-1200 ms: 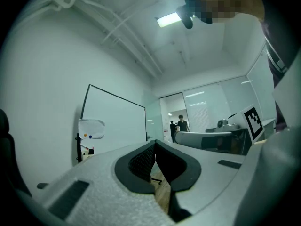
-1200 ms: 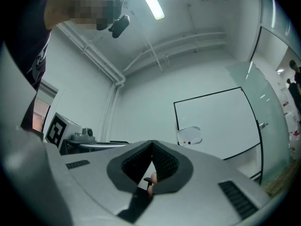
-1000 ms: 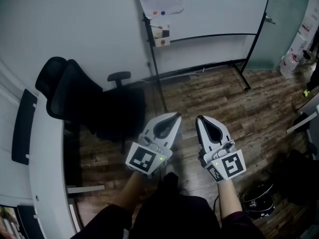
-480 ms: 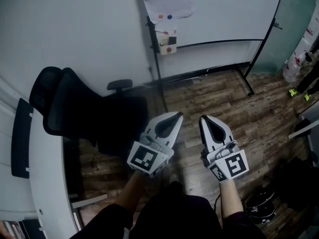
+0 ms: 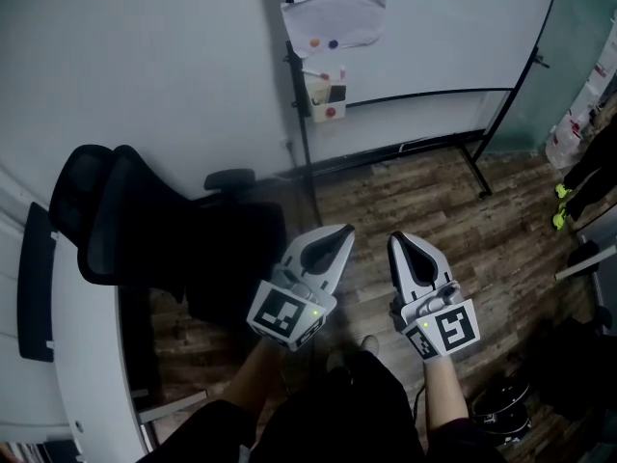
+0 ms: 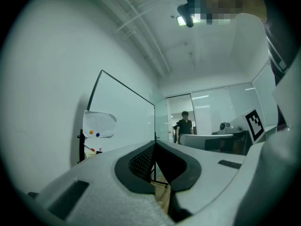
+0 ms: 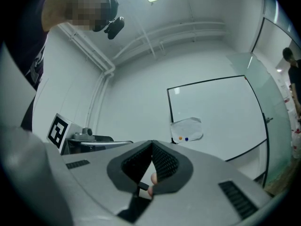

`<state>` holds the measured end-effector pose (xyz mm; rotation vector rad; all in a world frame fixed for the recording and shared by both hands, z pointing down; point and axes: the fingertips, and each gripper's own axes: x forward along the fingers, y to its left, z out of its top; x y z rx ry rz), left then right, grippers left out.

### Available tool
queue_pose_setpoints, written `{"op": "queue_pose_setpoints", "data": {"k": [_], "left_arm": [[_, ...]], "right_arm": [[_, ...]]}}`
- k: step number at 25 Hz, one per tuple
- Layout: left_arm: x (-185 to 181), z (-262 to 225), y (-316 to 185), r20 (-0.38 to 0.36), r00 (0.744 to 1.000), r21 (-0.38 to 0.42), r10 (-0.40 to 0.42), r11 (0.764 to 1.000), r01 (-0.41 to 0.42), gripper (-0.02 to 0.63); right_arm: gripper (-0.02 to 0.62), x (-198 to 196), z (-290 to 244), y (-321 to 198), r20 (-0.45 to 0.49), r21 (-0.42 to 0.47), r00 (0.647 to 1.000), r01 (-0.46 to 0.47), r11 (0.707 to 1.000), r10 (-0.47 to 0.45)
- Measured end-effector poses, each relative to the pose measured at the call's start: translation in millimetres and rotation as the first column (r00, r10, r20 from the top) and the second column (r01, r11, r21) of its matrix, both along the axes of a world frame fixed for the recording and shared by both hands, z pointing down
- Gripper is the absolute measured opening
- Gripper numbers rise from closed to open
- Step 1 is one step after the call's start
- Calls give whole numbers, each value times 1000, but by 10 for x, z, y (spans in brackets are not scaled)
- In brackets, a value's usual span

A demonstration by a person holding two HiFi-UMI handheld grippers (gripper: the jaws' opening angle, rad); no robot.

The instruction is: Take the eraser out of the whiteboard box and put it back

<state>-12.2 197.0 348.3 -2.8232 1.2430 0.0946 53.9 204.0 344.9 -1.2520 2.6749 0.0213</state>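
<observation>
Head view: left gripper & right gripper side by side; whiteboard box well ahead of both, eraser can't be made out. Left gripper view: jaws pressed together, empty. Right gripper view: same.

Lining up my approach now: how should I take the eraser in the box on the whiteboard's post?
Probably from above: the box hangs upright on the post of the whiteboard and seems open at the top, so pinch the part that stands above its rim. The eraser itself is too small to tell apart from here.
</observation>
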Motion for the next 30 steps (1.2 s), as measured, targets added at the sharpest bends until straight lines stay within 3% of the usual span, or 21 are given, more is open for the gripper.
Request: {"op": "queue_pose_setpoints", "data": {"k": [8, 19, 30], "left_arm": [[41, 9, -592, 8, 1000, -6, -27, 1000, 27, 5], [214, -72, -1667, 23, 994, -15, -107, 994, 107, 5], [186, 20, -2304, 34, 983, -35, -180, 983, 181, 5]], "right_arm": [[3, 83, 15, -651, 7, -1, 1000, 7, 1000, -7], [3, 264, -47, -1817, 27, 4, 996, 86, 996, -86], [3, 253, 84, -2505, 46, -17, 987, 156, 988, -155]]}}
